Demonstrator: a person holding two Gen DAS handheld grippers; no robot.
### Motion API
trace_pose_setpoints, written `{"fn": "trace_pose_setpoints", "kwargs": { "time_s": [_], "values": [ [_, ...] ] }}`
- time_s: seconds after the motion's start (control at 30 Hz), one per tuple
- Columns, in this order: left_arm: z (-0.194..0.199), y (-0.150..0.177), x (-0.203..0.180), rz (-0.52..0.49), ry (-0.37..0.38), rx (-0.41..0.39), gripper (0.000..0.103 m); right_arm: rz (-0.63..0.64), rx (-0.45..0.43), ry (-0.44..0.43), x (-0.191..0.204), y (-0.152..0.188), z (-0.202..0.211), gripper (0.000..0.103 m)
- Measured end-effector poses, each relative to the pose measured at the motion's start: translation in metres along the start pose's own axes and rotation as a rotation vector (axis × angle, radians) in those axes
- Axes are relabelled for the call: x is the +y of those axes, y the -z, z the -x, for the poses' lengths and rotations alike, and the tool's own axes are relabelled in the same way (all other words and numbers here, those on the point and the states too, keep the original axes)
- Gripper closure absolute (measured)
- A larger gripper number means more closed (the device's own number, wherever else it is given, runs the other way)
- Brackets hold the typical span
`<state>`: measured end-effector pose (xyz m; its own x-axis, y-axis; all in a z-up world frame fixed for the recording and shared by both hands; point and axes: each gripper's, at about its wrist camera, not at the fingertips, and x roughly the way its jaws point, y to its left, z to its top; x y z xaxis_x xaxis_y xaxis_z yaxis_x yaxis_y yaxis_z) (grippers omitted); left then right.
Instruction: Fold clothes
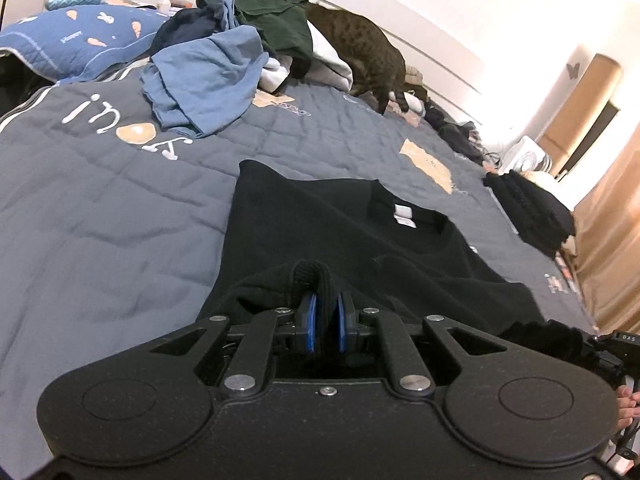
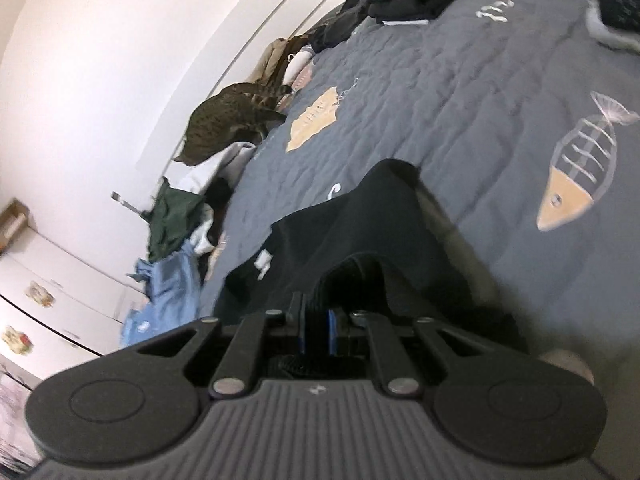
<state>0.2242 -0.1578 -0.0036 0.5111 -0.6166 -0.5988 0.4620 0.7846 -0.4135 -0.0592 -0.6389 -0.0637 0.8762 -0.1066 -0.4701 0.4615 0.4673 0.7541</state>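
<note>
Black cotton sweatshirt (image 1: 320, 232) lies on your grey quilted bed (image 1: 100, 208). Your left tool (image 1: 326, 316) pinches its ribbed cuff; your right tool (image 2: 318, 320) grips its fabric too.

Both grippers (image 1: 326, 306) (image 2: 318, 316), jaws clamped.

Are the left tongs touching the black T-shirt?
Touching. In the left wrist view, the left tongs are shut on a bunched fold of the black T-shirt; the cloth sits between the blue pads.
</note>
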Motion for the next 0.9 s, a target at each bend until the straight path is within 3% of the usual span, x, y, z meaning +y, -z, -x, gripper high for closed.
{"fn": "trace_pose_setpoints", "kwargs": {
  "time_s": [0.13, 0.2, 0.23, 0.27, 0.4, 0.47, 0.57, 0.67, 0.9],
  "values": [
    [-0.025, -0.006, 0.014, 0.072, 0.020, -0.046, 0.091, -0.010, -0.003, 0.010, -0.013, -0.007, -0.027, 0.092],
    [-0.025, -0.007, 0.025, 0.144, -0.006, -0.087, 0.079, 0.019, 0.000, 0.005, -0.016, -0.008, -0.034, 0.091],
    [-0.025, -0.007, 0.030, 0.180, -0.019, -0.107, 0.062, 0.040, 0.005, 0.009, -0.015, -0.008, -0.035, 0.091],
    [-0.024, -0.007, 0.036, 0.215, -0.032, -0.128, 0.059, 0.057, 0.012, 0.010, -0.014, -0.008, -0.034, 0.089],
    [-0.002, 0.006, 0.030, 0.108, -0.031, -0.127, 0.058, 0.122, 0.043, -0.008, 0.008, -0.015, -0.014, 0.082],
    [0.015, 0.021, 0.026, 0.125, -0.008, -0.137, 0.055, 0.162, 0.046, -0.009, 0.020, -0.017, -0.002, 0.077],
    [0.041, 0.042, 0.021, 0.149, 0.026, -0.152, 0.051, 0.221, -0.003, 0.095, 0.035, -0.016, 0.017, 0.058],
    [0.058, 0.067, 0.014, 0.172, 0.063, -0.147, 0.049, 0.233, -0.111, 0.200, 0.035, -0.019, 0.041, 0.049],
    [0.072, 0.108, 0.004, 0.229, 0.058, -0.132, 0.044, 0.266, -0.085, 0.174, 0.039, 0.019, 0.065, 0.047]
  ]
}}
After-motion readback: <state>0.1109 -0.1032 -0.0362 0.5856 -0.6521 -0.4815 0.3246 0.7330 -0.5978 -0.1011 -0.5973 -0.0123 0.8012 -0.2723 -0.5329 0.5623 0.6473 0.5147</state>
